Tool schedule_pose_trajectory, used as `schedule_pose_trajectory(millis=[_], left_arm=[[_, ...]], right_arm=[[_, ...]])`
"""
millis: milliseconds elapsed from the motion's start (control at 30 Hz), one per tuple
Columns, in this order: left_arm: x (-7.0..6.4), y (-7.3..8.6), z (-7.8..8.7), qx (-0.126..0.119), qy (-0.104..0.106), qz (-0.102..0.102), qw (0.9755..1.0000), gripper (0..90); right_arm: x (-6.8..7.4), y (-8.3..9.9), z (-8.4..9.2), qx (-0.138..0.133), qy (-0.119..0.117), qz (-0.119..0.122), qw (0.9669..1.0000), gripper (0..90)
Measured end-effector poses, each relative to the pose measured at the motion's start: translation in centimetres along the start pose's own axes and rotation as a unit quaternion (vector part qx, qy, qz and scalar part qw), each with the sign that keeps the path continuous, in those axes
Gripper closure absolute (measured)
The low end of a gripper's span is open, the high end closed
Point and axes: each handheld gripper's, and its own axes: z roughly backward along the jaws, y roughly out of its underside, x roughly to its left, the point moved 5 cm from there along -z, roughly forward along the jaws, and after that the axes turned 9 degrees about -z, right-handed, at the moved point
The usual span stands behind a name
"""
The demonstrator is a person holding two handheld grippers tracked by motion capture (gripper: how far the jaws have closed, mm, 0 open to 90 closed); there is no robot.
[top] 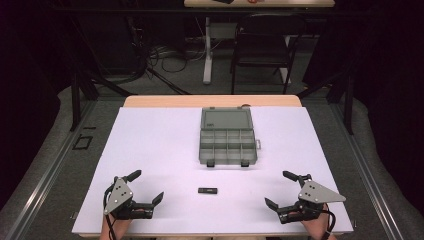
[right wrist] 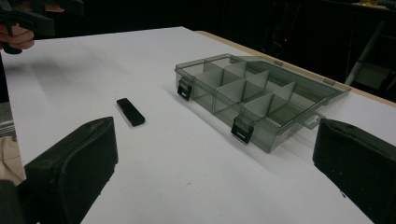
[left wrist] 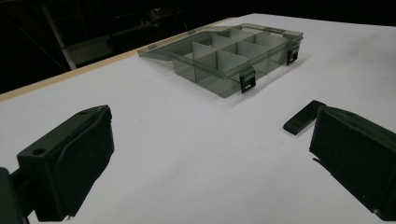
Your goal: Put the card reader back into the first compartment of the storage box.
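Observation:
A clear grey compartment box lies open in the middle of the white table, its lid flat behind it and two black latches at its front. Both gripper views show the box with bare compartments. A small black bar lies on the table in front of the box, between the two grippers, and is seen too as the black bar. My left gripper rests at the near left, jaws wide apart and nothing between them. My right gripper rests at the near right, jaws equally wide and bare.
The white sheet covers the table, with a wooden edge at the far side. Beyond it stand a dark chair, a table leg and cables on the floor. The other hand and its gripper show at the far left of the right gripper view.

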Motion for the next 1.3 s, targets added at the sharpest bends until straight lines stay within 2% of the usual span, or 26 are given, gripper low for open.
schedule_pose_trajectory(millis=[267,467,600,767,900,1033,1300], left_arm=[[0.3,0.0,-0.2,-0.001,0.005,0.003,1.0,0.0],[0.4,0.2,-1.1,0.011,0.017,0.012,0.9997,0.0],[0.3,0.1,-1.5,0.013,0.03,0.007,0.9994,0.0],[0.6,-0.1,-1.9,0.013,0.033,0.002,0.9994,0.0],[0.8,-0.2,-2.5,0.015,0.034,0.006,0.9993,0.0],[0.8,-0.4,-2.9,0.027,0.044,-0.001,0.9987,0.0],[1.2,-0.9,-3.3,0.024,0.055,-0.003,0.9982,0.0]], right_arm=[[-0.2,0.2,-0.1,0.007,-0.002,0.002,1.0,0.0],[-0.3,0.1,0.1,0.006,-0.004,0.003,1.0,0.0],[-0.6,0.3,-0.2,0.013,-0.003,-0.007,0.9999,0.0],[-0.6,0.5,-0.8,0.025,-0.005,-0.002,0.9997,0.0],[-0.6,0.5,-0.7,0.025,-0.005,-0.002,0.9997,0.0],[-0.6,0.5,-0.6,0.025,-0.005,-0.003,0.9997,0.0],[-0.8,0.5,-0.7,0.028,-0.008,-0.006,0.9995,0.0]])
